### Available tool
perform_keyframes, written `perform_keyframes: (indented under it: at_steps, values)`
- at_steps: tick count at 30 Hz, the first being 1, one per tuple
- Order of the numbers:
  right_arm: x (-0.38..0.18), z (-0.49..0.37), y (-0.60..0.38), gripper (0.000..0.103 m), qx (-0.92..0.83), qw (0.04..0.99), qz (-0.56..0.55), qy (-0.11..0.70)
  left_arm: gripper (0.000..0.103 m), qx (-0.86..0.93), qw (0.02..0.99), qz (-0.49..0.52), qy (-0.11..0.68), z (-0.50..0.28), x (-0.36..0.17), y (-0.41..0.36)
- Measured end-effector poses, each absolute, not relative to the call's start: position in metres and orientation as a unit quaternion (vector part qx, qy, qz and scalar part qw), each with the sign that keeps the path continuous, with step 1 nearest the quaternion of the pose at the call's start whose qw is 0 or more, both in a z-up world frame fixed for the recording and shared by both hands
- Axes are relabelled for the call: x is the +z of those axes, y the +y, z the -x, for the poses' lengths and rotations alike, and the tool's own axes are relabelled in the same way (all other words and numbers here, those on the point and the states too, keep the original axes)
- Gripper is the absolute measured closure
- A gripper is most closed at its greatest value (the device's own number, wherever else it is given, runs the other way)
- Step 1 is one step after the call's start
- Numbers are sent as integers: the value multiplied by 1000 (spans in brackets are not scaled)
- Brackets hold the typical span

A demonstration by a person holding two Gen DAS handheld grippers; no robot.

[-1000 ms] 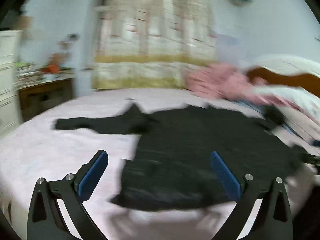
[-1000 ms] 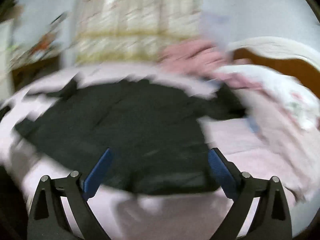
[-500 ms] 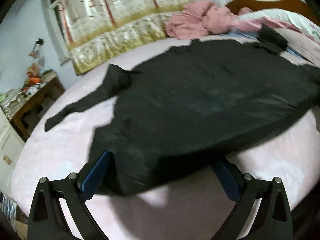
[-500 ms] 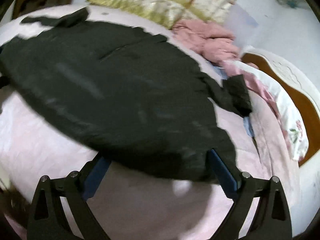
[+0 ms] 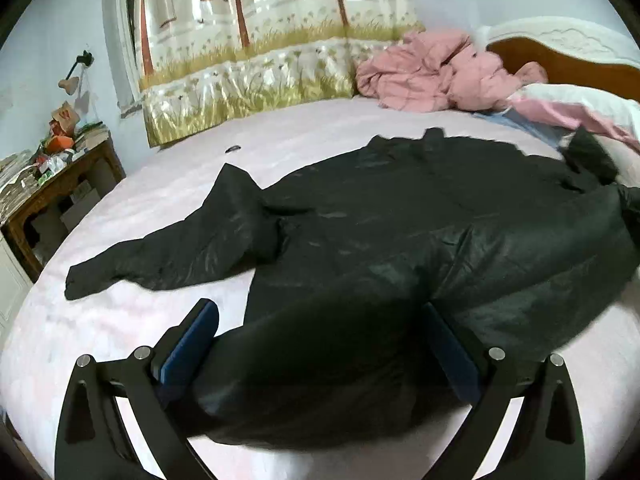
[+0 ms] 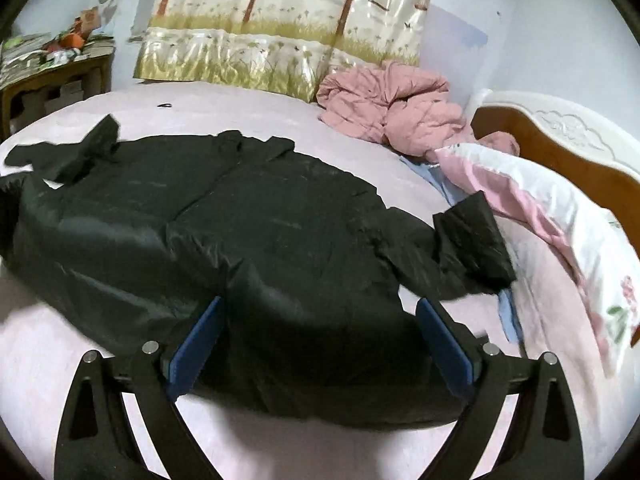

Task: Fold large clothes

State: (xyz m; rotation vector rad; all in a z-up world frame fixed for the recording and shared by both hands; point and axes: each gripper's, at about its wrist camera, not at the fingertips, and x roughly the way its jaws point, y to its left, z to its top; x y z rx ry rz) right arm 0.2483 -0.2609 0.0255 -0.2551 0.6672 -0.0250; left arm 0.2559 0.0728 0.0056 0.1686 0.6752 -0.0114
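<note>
A home bedroom: a wide bed (image 5: pixel 304 128) with a carved wooden headboard (image 6: pixel 560 148), a crumpled pink quilt (image 6: pixel 392 108), a tree-printed curtain (image 5: pixel 256 28), and what looks like a cluttered wooden desk (image 5: pixel 52 188) beside it

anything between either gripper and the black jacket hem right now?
Nothing visible. The left gripper and right gripper are both open, with the near hem of the black jacket lying directly between their fingers on the bed. The pink quilt sits well beyond the jacket.
</note>
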Motion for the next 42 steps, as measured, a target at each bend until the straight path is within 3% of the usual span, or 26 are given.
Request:
perform_keyframes:
  at_steps: [4,10,16,17,18,19,20,21,22,27,32,35,36,37,38,39,40,42]
  values:
    - [24,-248,-286,8,-32,946,84,310,1,-1,936,-44,349,-280,-3,89]
    - [6,-230,-328,4,-42,949,32,309,0,-36,952,17,303,-244,-5,117]
    - [-7,-253,-353,4,9,942,-58,332,0,-73,926,115,352,-241,-30,145]
    - [-12,-263,-356,4,28,936,-76,344,1,-88,920,134,358,-243,-35,148]
    - [-17,-270,-358,6,38,931,-88,352,11,-115,912,154,361,-245,-39,150]
    - [-20,-274,-359,21,41,930,-97,354,39,-142,906,172,360,-247,-42,152]
    - [-23,-276,-359,37,38,930,-101,352,56,-151,904,176,359,-251,-43,152]
    - [-24,-277,-360,82,34,929,-102,354,85,-150,906,170,356,-255,-41,152]
    - [-24,-275,-360,99,37,929,-105,354,90,-148,912,161,346,-259,-37,151]
    - [-8,-238,-360,100,14,944,-97,314,93,-134,928,124,325,-282,-12,137]
    - [-23,-240,-353,100,-19,928,-81,363,91,-88,914,92,385,-322,-27,122]
    - [-34,-252,-352,98,-18,919,-83,384,77,-44,907,76,412,-328,-48,121]
    - [-35,-251,-355,96,-19,920,-83,382,62,-34,906,78,414,-324,-51,123]
    - [-33,-248,-356,86,-20,923,-84,375,37,-17,907,84,412,-317,-52,126]
    - [-30,-244,-358,77,-22,927,-86,363,24,-3,912,89,400,-307,-49,129]
    - [-26,-239,-361,45,-21,932,-92,349,9,0,918,94,385,-299,-47,133]
    - [-23,-234,-363,17,-20,938,-100,331,8,-2,926,106,361,-287,-43,138]
    - [-17,-228,-369,5,-20,945,-119,305,4,-29,926,135,351,-278,-42,145]
